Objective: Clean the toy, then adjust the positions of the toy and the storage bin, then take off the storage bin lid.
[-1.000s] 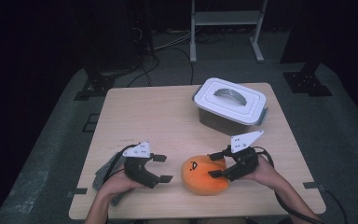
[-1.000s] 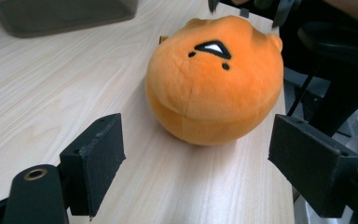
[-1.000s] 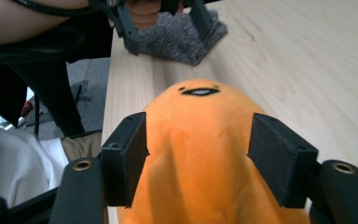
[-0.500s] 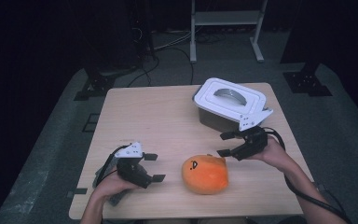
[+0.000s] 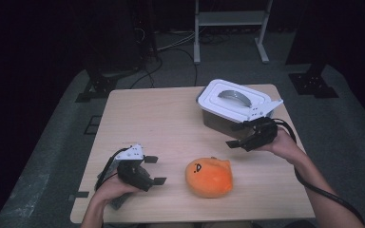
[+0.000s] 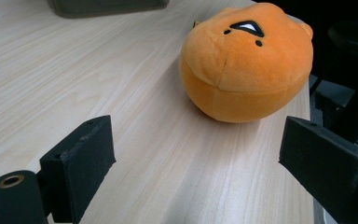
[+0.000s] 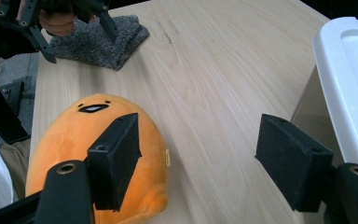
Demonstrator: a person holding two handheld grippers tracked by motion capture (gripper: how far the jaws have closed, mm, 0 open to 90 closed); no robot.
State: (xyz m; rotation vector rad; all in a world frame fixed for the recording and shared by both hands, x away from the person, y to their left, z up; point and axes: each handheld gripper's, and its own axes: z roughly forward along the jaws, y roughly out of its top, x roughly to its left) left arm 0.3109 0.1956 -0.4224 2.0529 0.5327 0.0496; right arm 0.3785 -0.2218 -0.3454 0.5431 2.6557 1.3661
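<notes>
I have both the left gripper (image 5: 152, 169) and the right gripper (image 5: 236, 136) empty, jaws just opened wide. The round orange plush toy (image 5: 209, 176) lies free on the pale wooden table (image 5: 157, 118). Next I should probably lift the lid of the white-lidded plastic storage box (image 5: 233, 102), gripping squarely at its edge.

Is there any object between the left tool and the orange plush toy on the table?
No, nothing visible stands between them. The left tool is open and faces the orange plush toy, with bare wooden table between them. The grey cloth lies under the left hand, and the lidded box stands farther back.
</notes>
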